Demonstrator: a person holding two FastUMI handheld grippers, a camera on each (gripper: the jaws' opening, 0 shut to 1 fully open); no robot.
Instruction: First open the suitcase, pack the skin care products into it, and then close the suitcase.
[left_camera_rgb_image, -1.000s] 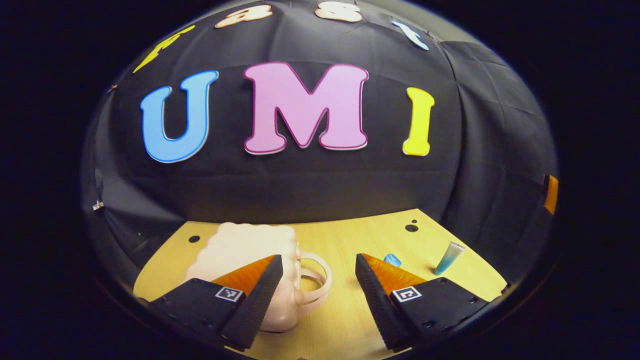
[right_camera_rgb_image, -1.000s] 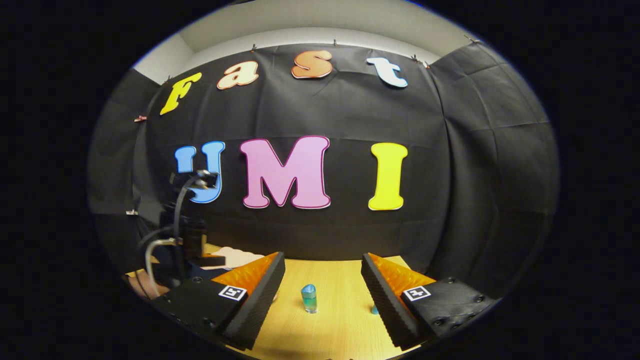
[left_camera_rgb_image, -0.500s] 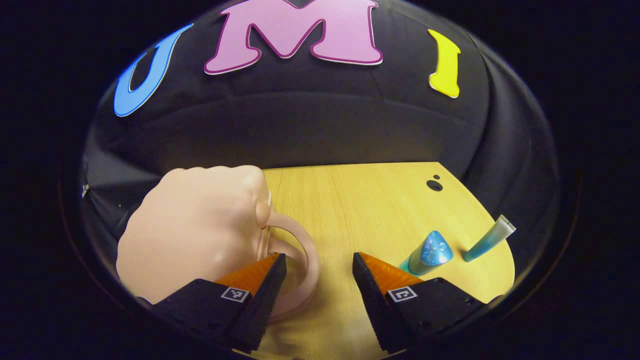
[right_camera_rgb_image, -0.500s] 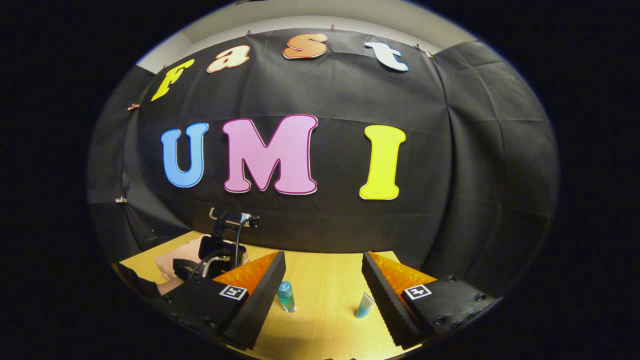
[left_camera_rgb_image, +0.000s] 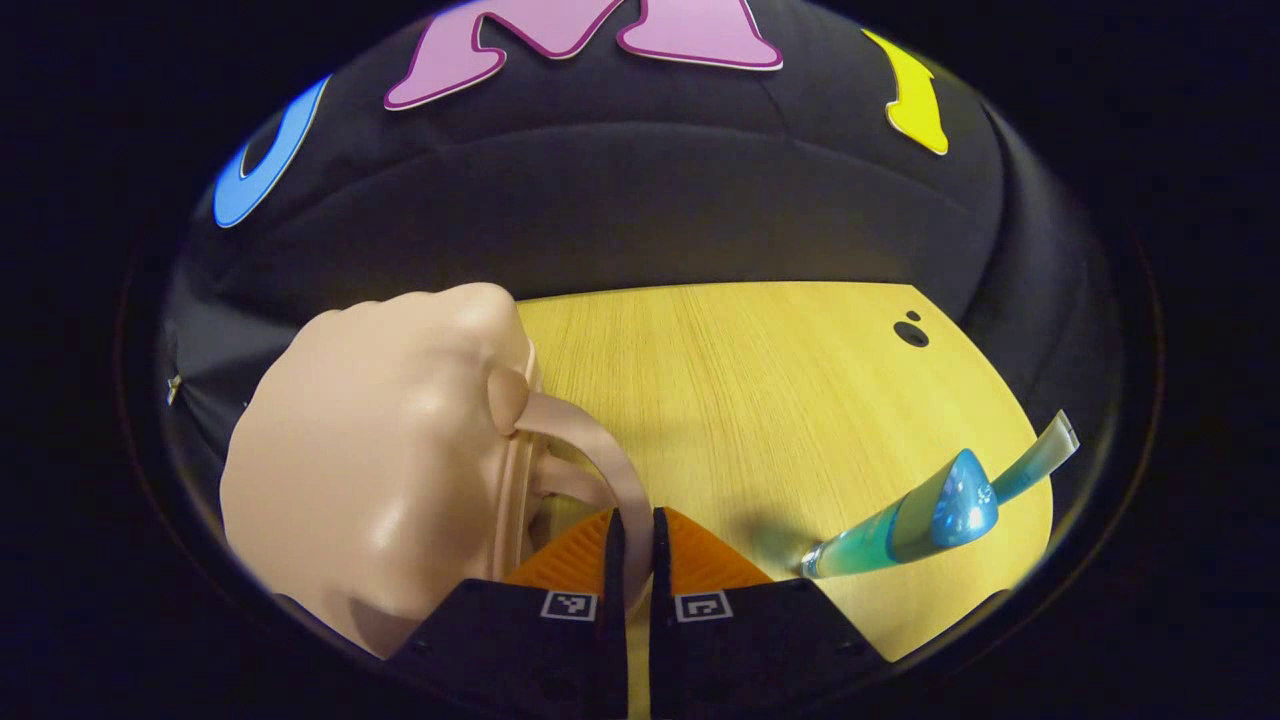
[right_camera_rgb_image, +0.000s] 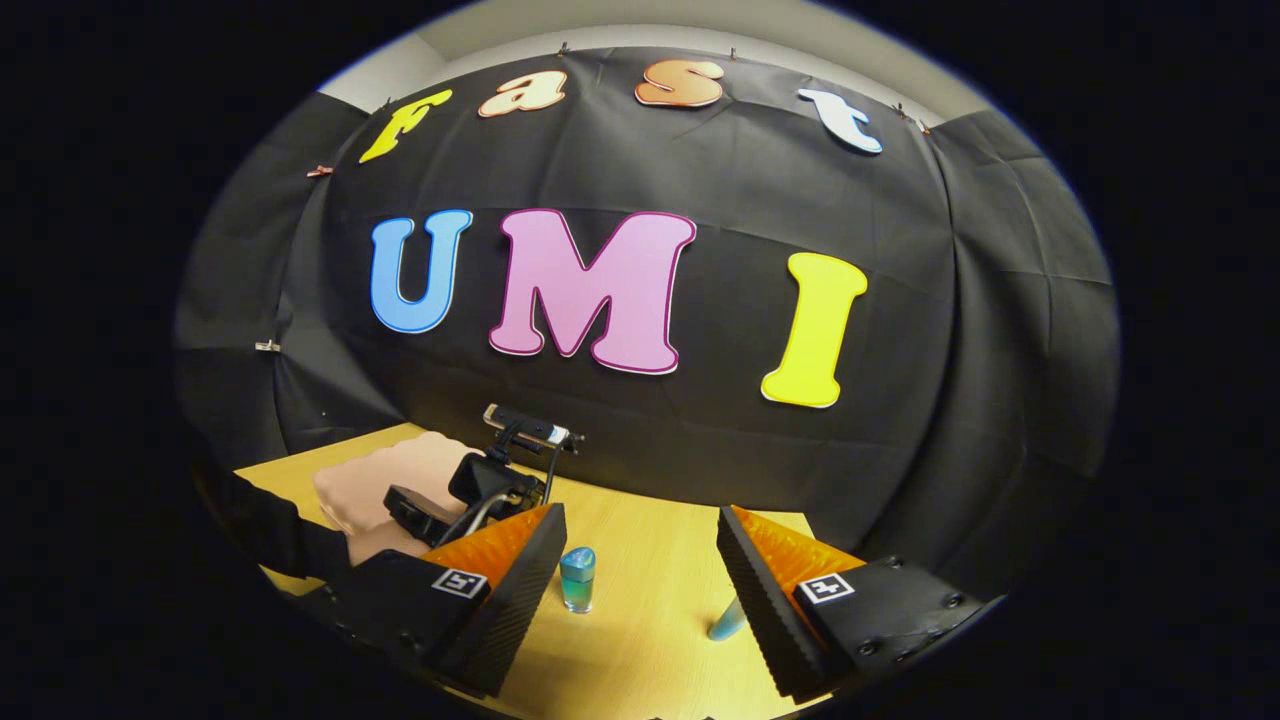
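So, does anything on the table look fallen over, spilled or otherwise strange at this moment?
Nothing stands out. The pink suitcase is closed, and the left hand-held gripper is shut on its handle. The blue bottle and the tube stand upright on the table, with no spill to see.

**Hidden and cut-off parts**

In the left gripper view, the left tool (left_camera_rgb_image: 632, 545) covers the near stretch of the suitcase handle (left_camera_rgb_image: 590, 450), and the suitcase (left_camera_rgb_image: 370, 460) runs behind the tool's body at its lower edge. The bottle (left_camera_rgb_image: 900, 525) hides the lower part of the tube (left_camera_rgb_image: 1040, 455).

In the right gripper view, the right tool (right_camera_rgb_image: 640, 560) has one finger (right_camera_rgb_image: 770, 590) covering most of the tube (right_camera_rgb_image: 727, 622); the left tool (right_camera_rgb_image: 470, 490) and a dark sleeve (right_camera_rgb_image: 270, 520) mask much of the suitcase (right_camera_rgb_image: 370, 485).
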